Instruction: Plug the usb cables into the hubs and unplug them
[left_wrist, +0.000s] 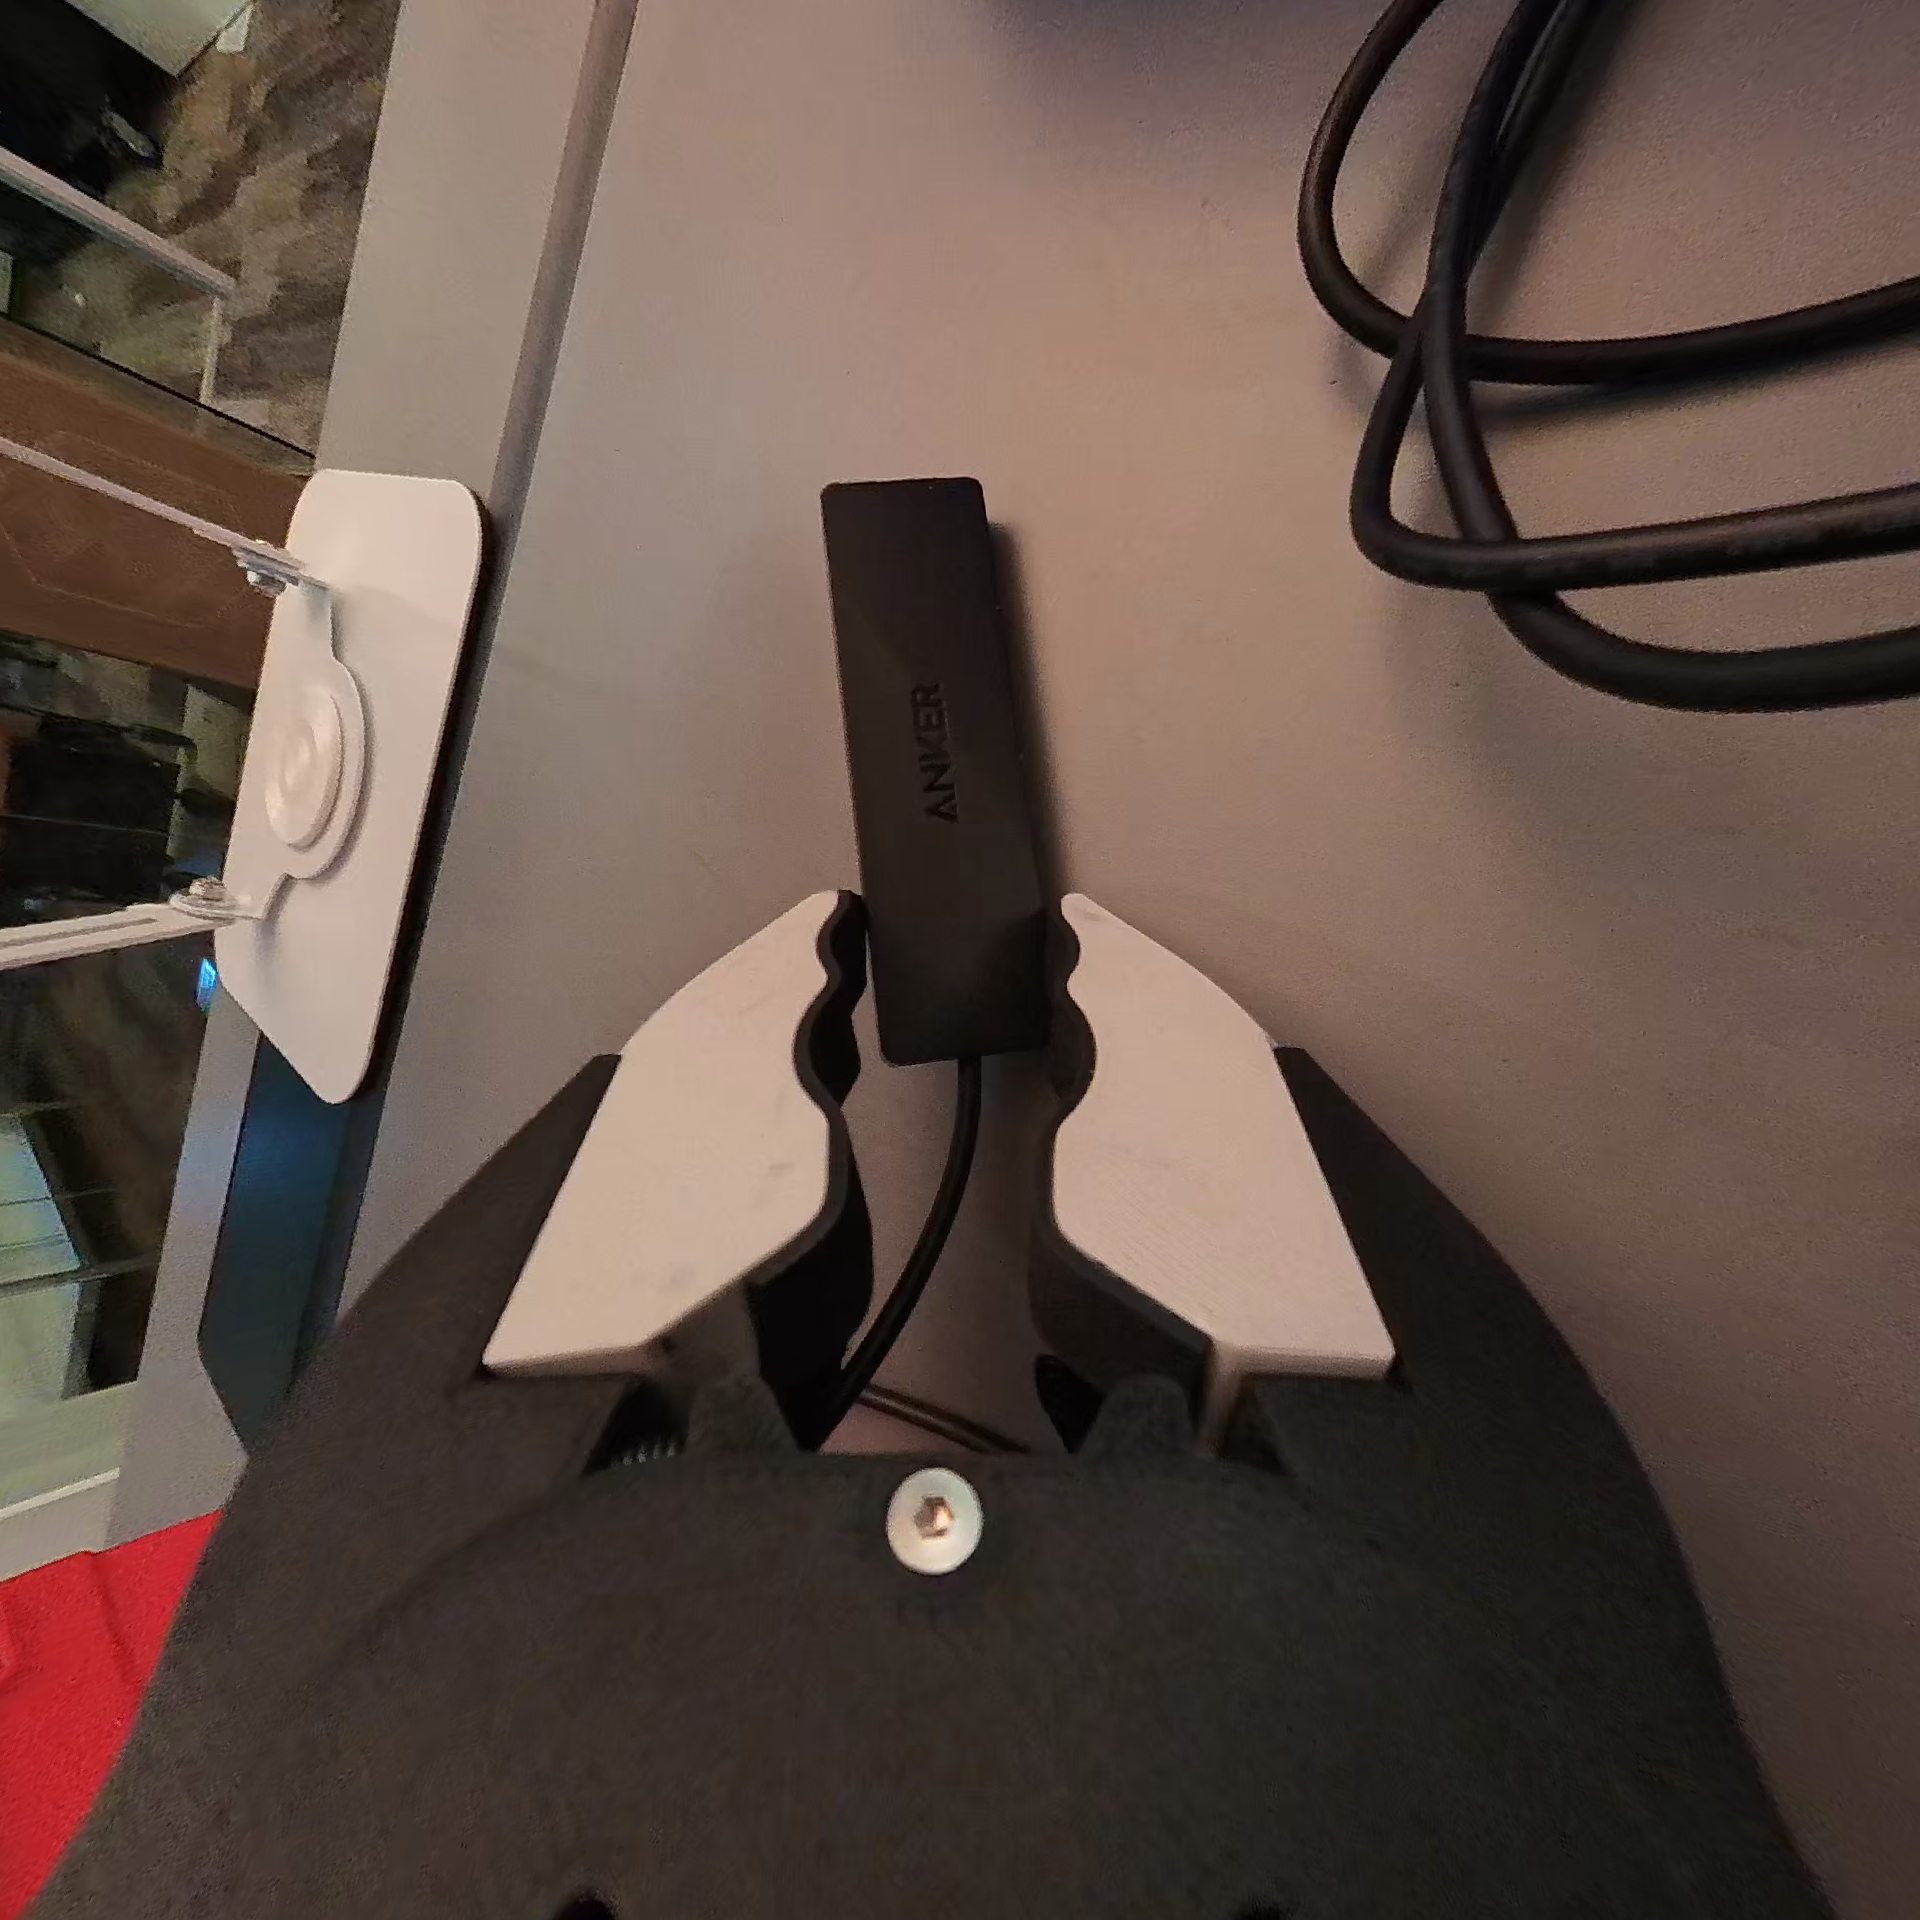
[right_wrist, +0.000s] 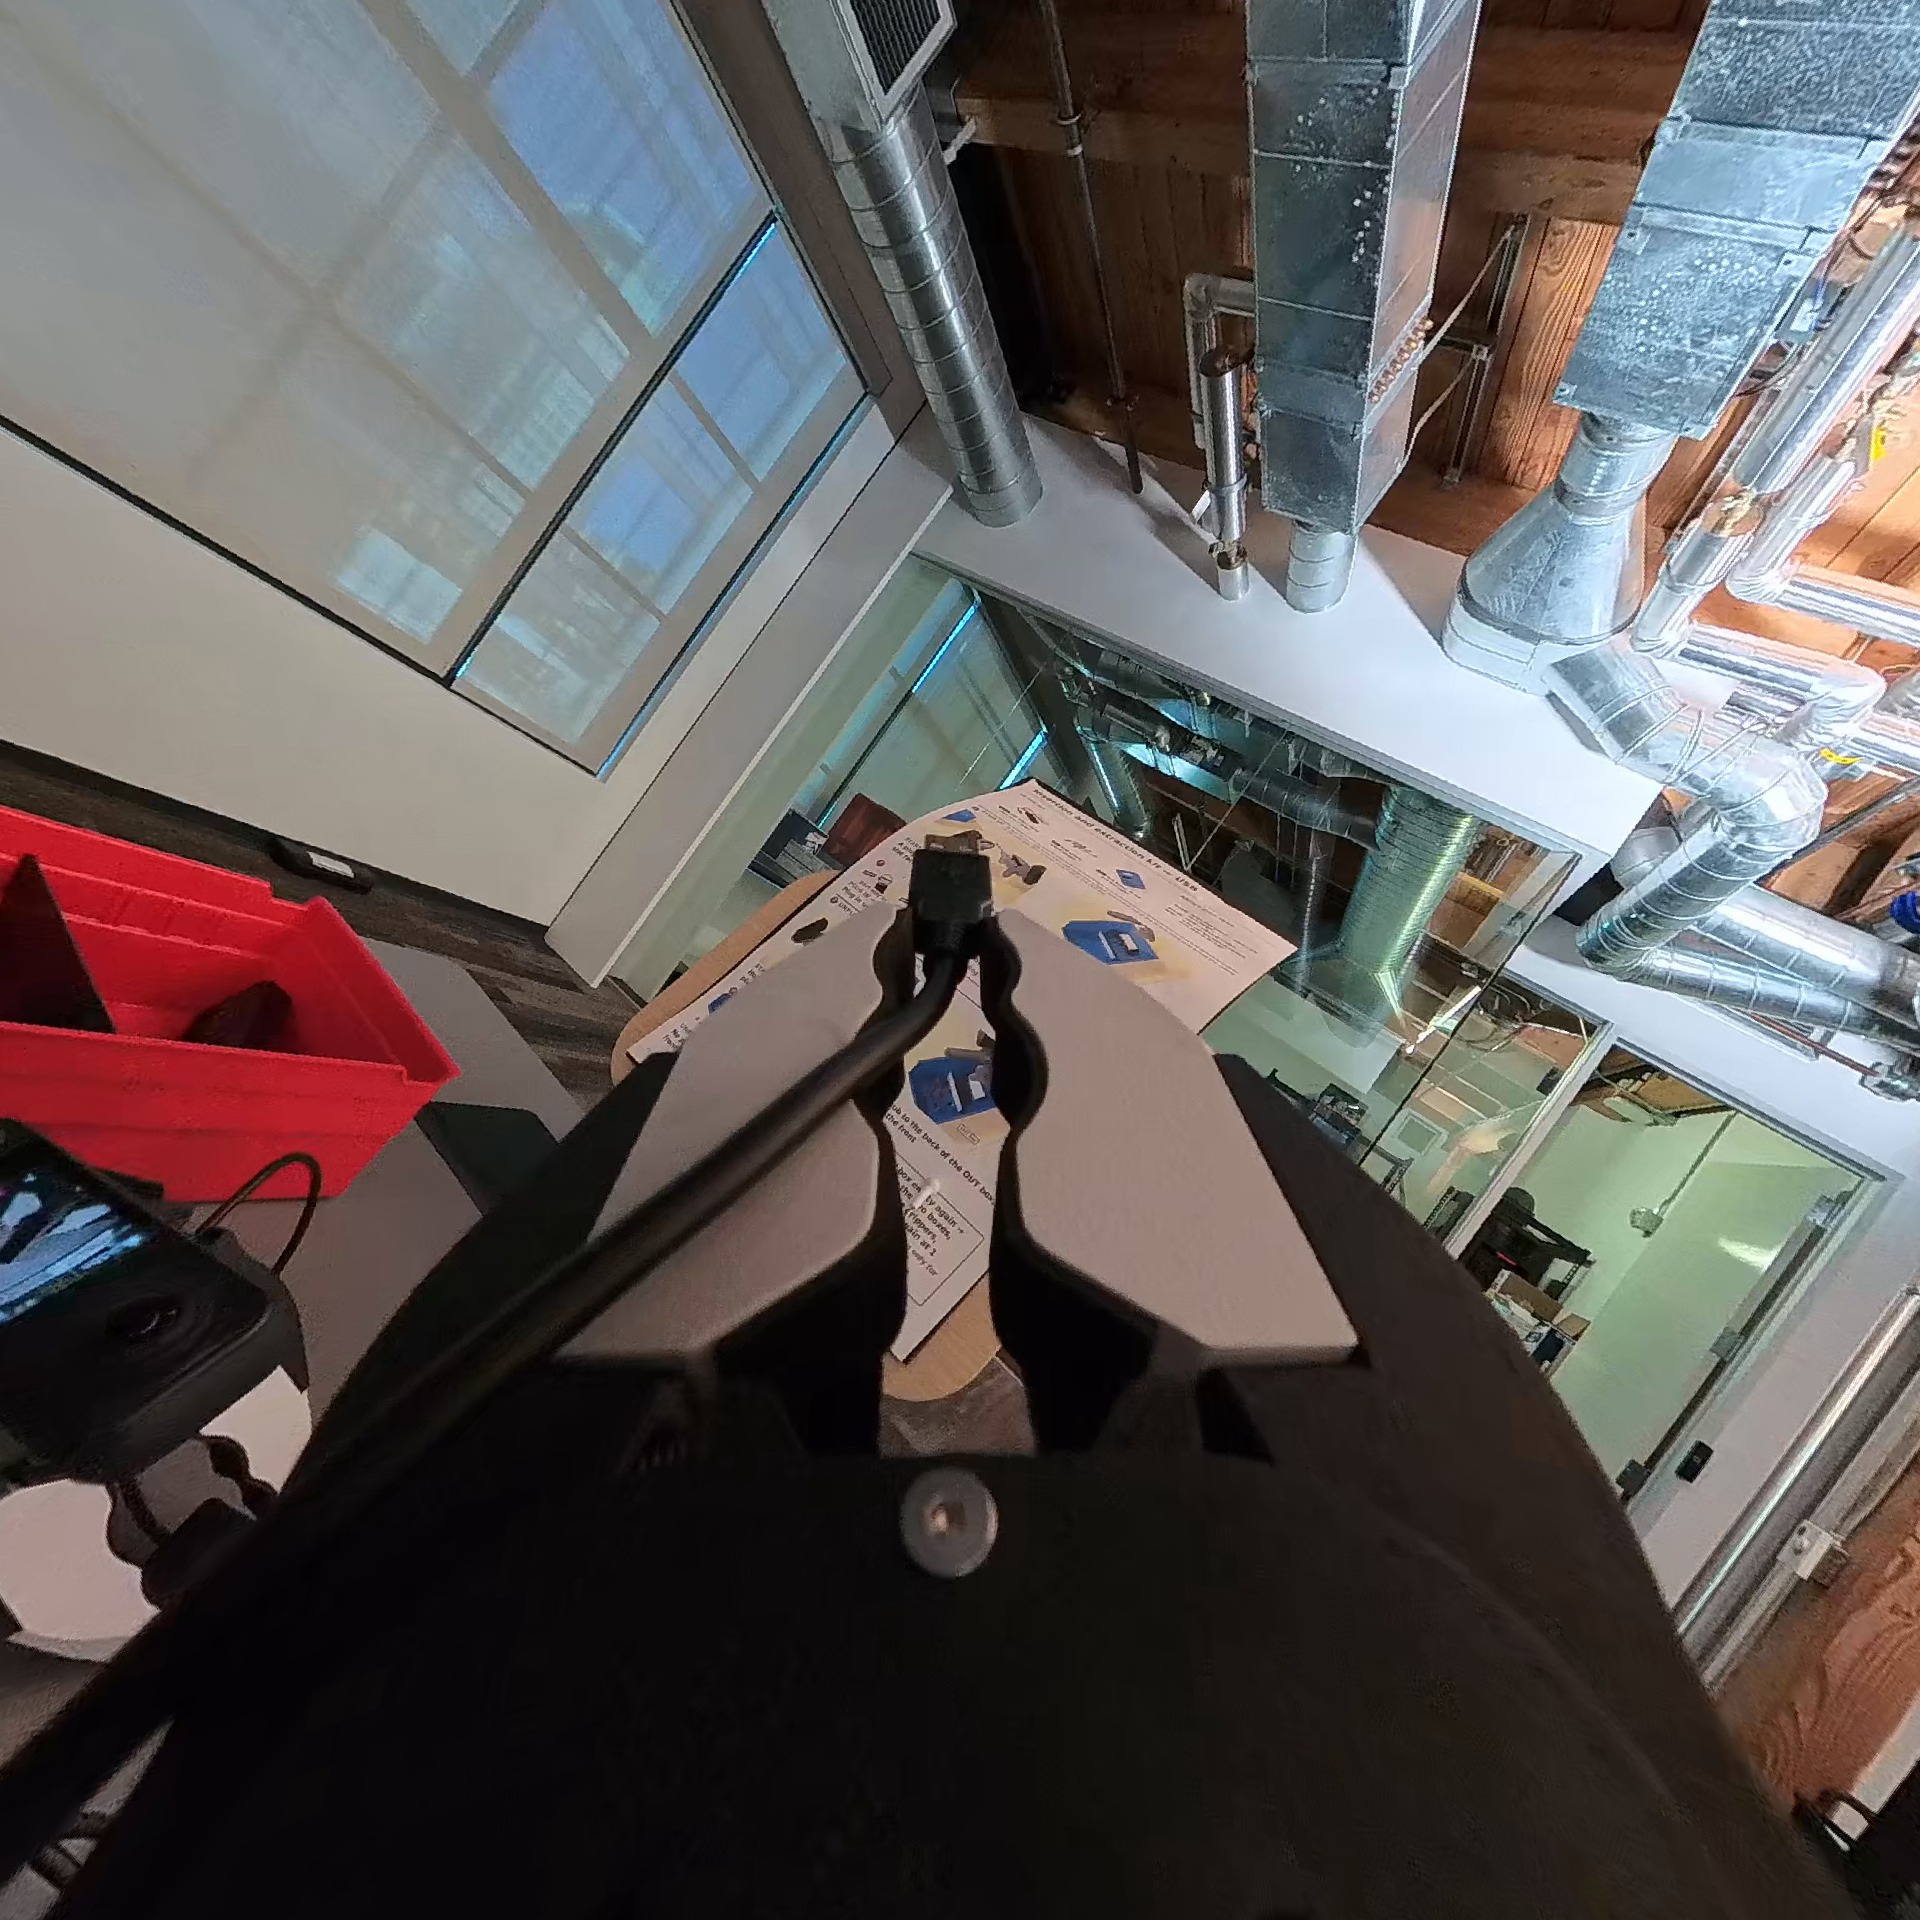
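Grey counter fills the left wrist view, where the left claw grips the near end of the black hub lying flat beside coiled black cables. Raised toward ceiling ducts, the right claw pinches a USB plug. Plugging in well likely means swinging the plug down, squaring it with a port, and bracing the hub.

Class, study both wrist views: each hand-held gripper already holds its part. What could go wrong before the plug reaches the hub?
1. The right hand-held gripper points the USB plug up toward the ceiling, far from the hub; swinging it down may twist the plug in the grip.
2. The left hand-held gripper pinches only the hub's cable end, so pushing could pivot it.
3. The coiled black cable nearby may snag.
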